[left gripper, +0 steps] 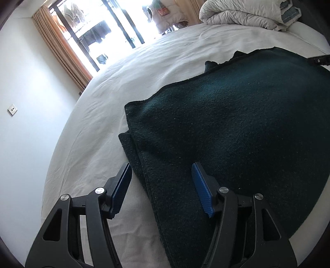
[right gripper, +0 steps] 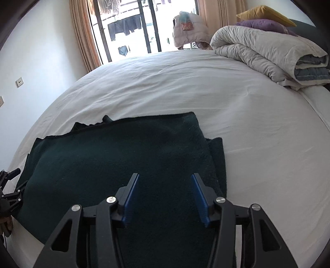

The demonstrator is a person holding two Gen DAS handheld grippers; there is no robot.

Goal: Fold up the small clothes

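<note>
Dark green knitted cloth (right gripper: 115, 156), folded into a thick rectangle with a second layer peeking out along one side, lies flat on the white sheeted bed (right gripper: 206, 99), near the edge closest to both cameras. The left gripper (left gripper: 162, 173), black-armed with blue ribbed pads, stands released with its jaws spread: one pad hangs over the bare sheet, the other over the cloth, and the cloth's folded side edge runs between them without being pinched. The right gripper (right gripper: 165, 181), of the same build, is likewise let go, its two blue pads parted above the middle of the cloth with nothing clamped. In the right wrist view the left gripper's black frame shows at the cloth's far left edge. A rolled white quilt (right gripper: 264, 51) sits at the bed's far corner with a purple pillow (right gripper: 262, 24) and a yellow pillow (right gripper: 266, 13) on top. No container appears in either view.
</note>
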